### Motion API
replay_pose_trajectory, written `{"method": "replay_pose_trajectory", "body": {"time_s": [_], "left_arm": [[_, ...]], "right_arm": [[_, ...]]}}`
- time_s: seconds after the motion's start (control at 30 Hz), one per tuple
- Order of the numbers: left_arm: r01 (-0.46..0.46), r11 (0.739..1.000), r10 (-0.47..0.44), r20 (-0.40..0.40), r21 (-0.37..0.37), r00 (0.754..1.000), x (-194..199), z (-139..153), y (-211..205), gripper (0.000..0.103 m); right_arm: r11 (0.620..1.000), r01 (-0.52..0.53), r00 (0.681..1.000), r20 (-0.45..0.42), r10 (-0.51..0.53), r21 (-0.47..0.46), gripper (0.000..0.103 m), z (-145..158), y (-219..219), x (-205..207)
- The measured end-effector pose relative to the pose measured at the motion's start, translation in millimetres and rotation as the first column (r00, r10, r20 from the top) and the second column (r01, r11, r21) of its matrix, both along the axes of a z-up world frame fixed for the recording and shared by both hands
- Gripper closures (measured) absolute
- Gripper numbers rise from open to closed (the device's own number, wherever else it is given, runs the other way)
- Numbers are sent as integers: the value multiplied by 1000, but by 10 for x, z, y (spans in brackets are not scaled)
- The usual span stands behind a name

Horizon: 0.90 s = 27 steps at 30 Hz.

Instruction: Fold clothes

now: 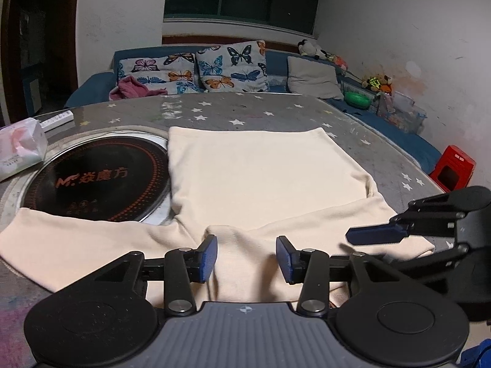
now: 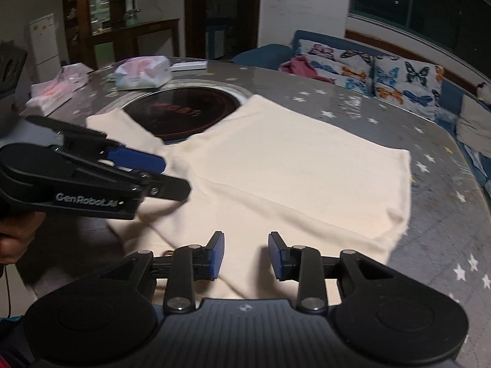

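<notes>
A cream shirt (image 1: 260, 181) lies flat on the grey star-patterned table (image 1: 245, 113), partly folded, with one sleeve (image 1: 70, 239) spread out to the left. It also shows in the right wrist view (image 2: 291, 171). My left gripper (image 1: 247, 257) is open and empty, just above the shirt's near edge by the collar. My right gripper (image 2: 245, 254) is open and empty over the shirt's near right part. Each gripper shows in the other's view: the right one (image 1: 380, 233) at the right, the left one (image 2: 141, 165) at the left.
A round black induction hob (image 1: 98, 178) is set in the table, partly under the shirt. Tissue packs (image 2: 144, 75) and a white remote (image 1: 56, 119) lie at the far left. A blue sofa with butterfly cushions (image 1: 230, 67) stands behind. A red stool (image 1: 452, 167) stands right.
</notes>
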<state>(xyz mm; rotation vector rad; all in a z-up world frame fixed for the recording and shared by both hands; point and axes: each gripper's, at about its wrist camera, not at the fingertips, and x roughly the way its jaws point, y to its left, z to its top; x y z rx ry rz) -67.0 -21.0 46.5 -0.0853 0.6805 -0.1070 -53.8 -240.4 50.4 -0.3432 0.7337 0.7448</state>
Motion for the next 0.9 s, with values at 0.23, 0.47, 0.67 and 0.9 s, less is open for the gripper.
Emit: {"method": "replay_pose_trajectory", "body": {"time_s": [0.23, 0.47, 0.67, 0.9], "left_arm": [[-40, 999, 40, 8, 3, 999, -73, 30, 124, 52], [-77, 997, 77, 2, 3, 997, -101, 19, 244, 49], [-102, 995, 102, 0, 7, 995, -112, 9, 332, 49], [-165, 986, 165, 2, 16, 986, -118, 3, 519, 48]], "right_arm": [[1000, -30, 1000, 2, 30, -3, 65, -21, 140, -83], [999, -40, 999, 7, 40, 3, 62, 2, 220, -98], [998, -59, 998, 3, 59, -16, 62, -34, 307, -115], [997, -70, 998, 2, 70, -22, 62, -36, 379, -104]]}}
